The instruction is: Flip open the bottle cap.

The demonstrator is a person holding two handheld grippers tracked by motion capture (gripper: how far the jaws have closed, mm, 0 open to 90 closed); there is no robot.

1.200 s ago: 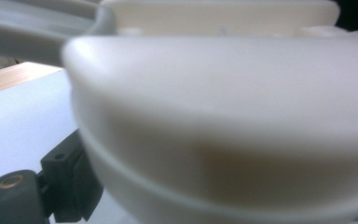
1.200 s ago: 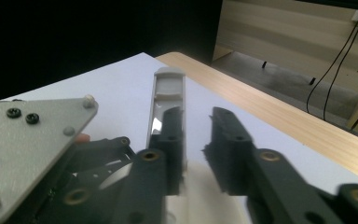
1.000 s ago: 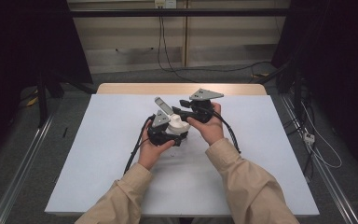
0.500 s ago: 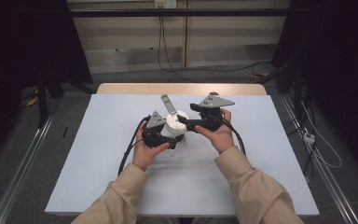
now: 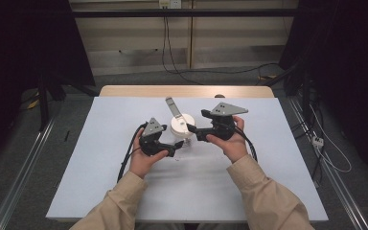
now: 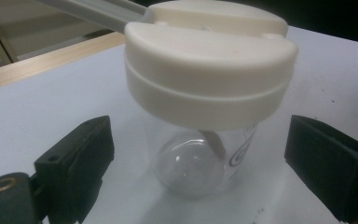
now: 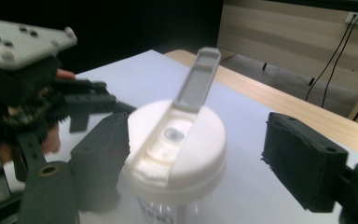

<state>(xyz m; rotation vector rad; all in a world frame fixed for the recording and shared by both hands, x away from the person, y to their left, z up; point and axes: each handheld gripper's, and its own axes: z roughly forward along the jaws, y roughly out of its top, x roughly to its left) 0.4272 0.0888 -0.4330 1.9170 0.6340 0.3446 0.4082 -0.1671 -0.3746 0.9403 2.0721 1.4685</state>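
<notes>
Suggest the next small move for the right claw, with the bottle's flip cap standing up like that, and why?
Probably ease the right claw back off the white lid. Its jaws have just been opening and stand clear on both sides, and the grey flip cap is already up. The left claw brackets the clear bottle without pressing.

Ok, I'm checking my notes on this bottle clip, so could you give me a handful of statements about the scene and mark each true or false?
1. The bottle's body is clear. True.
2. The flip cap on the white lid is closed. False: it stands raised.
3. The left gripper clamps the bottle. False: its pads stand apart on either side of the bottle.
4. The right gripper has jaws on either side of the lid, which have just been opening. True.
5. The bottle lies on its side. False: it stands upright on the white table.
</notes>
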